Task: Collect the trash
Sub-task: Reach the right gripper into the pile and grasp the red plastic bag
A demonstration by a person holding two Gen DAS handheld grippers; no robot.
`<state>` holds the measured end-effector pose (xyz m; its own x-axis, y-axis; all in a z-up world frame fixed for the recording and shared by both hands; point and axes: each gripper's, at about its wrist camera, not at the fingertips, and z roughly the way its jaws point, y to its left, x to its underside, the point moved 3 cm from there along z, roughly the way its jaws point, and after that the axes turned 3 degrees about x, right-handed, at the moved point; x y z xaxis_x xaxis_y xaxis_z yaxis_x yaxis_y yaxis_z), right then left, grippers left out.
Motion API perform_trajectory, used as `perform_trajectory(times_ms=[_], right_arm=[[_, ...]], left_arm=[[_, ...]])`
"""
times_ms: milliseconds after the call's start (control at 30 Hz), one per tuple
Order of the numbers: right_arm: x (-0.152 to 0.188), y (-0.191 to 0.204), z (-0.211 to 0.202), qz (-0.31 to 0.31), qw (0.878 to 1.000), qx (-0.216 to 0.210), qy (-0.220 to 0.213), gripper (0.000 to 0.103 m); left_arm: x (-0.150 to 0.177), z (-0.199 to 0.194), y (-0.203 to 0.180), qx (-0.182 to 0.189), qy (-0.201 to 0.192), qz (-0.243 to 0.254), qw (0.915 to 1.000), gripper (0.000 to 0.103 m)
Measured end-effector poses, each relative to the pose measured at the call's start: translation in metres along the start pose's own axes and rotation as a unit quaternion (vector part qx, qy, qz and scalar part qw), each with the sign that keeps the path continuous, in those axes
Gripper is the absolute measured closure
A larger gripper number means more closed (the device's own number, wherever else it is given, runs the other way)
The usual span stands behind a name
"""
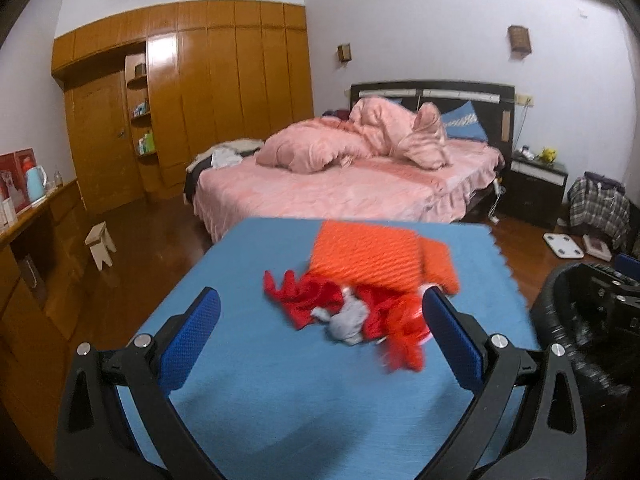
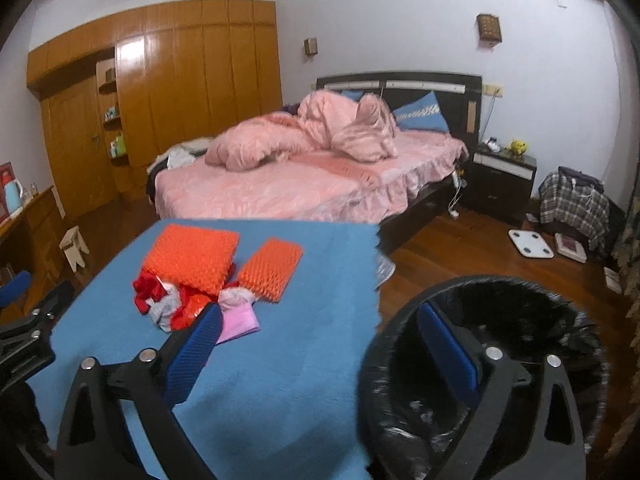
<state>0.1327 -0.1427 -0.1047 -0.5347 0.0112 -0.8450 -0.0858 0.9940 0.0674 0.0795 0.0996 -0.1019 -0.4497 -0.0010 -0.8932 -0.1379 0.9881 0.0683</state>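
Note:
A pile of trash lies on the blue table [image 1: 248, 392]: red wrappers [image 1: 316, 300], a crumpled grey tissue [image 1: 346, 320] and orange textured packets [image 1: 372, 256]. My left gripper [image 1: 320, 304] is open and empty, its fingers either side of the pile, a little short of it. In the right wrist view the pile [image 2: 176, 304] also holds a pink piece [image 2: 240, 318] and two orange packets [image 2: 192, 256]. My right gripper [image 2: 320, 320] is open and empty, above the table's right edge and the black-lined bin [image 2: 520, 312].
The bin [image 1: 576, 320] stands right of the table. A pink bed [image 2: 288, 184] lies beyond, with a nightstand [image 2: 504, 176], a white scale [image 2: 530, 243] on the wooden floor, a small stool [image 1: 100, 244] and wardrobes [image 1: 192, 92] at left.

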Motion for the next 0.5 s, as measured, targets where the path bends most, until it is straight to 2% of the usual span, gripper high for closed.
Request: perform_trajectory(times_ms=[267,500], right_arm=[[0.014,0.057,0.059,-0.032,0.998,-0.046,0.021,0.018],[0.023,0.097,0.091,-0.055,0.995,-0.073,0.032,0.024]], left_arm=[[0.010,0.050,0.040,-0.008,0.023,-0.023,0.9995,0.005],[0.023,0.080,0.064,-0.016,0.046,-0.034,0.9982,0.005]])
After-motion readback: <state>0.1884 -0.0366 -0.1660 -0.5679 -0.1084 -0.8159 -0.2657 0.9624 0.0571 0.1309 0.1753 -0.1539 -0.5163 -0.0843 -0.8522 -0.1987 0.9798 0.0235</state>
